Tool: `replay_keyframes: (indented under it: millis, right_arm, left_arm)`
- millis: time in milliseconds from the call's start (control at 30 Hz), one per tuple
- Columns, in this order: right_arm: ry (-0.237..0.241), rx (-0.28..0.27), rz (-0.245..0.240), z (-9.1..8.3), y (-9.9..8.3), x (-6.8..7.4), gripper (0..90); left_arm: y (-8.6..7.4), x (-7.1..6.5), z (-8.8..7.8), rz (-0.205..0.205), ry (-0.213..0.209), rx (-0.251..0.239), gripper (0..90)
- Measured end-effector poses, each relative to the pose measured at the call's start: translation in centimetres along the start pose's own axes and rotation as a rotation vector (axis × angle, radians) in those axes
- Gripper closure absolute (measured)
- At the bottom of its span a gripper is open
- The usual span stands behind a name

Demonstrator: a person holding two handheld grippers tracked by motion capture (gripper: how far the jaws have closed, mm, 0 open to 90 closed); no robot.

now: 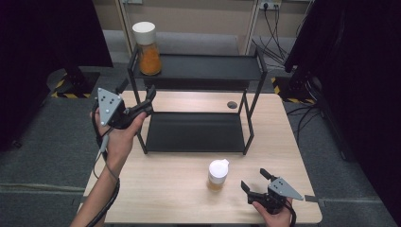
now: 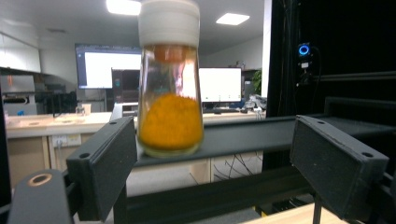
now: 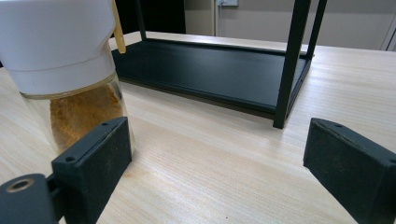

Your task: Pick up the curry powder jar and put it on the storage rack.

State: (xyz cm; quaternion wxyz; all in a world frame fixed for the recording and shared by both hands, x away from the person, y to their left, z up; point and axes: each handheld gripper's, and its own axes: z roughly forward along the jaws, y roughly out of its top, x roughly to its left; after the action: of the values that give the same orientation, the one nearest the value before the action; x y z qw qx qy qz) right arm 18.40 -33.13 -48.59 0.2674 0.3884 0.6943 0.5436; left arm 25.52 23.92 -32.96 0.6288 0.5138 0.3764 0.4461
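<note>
With our left gripper (image 1: 150, 97) spread wide and empty near the orange-filled jar (image 1: 149, 48) on the rack's top shelf (image 1: 208, 67), we'd square up before closing, while our right gripper (image 1: 254, 182), equally open, waits just beside the table jar (image 1: 217, 175).

Grey carpet (image 1: 52, 137) runs around the pale wooden bench (image 1: 170, 189), with yellow-and-black hazard tape (image 1: 66, 94) marking the floor at the foot of dark stands on either side. Black curtains (image 1: 359, 94) close off both flanks. Behind, a beige wall (image 1: 203, 19) carries a socket (image 1: 269, 5) with cables (image 1: 274, 38) trailing down. Farther off, the room opens to bright ceiling panels (image 2: 232, 18), lit monitors (image 2: 219, 84) and a large wall screen (image 2: 102, 67) above a long counter (image 2: 46, 123).
</note>
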Motion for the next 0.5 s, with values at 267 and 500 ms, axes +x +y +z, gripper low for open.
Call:
replay_keyframes:
  millis: [267, 500]
  right_arm:
    - [-0.001, 0.0, -0.004, 0.0, 0.0, 0.0, 8.1]
    - [-0.002, -0.001, -0.005, 0.0, 0.0, 0.0, 8.1]
  left_arm:
    - [-2.0, 0.2, -1.2, -0.004, 0.004, 0.038, 13.7]
    - [-3.3, 0.2, -2.3, -0.003, -0.001, 0.052, 13.6]
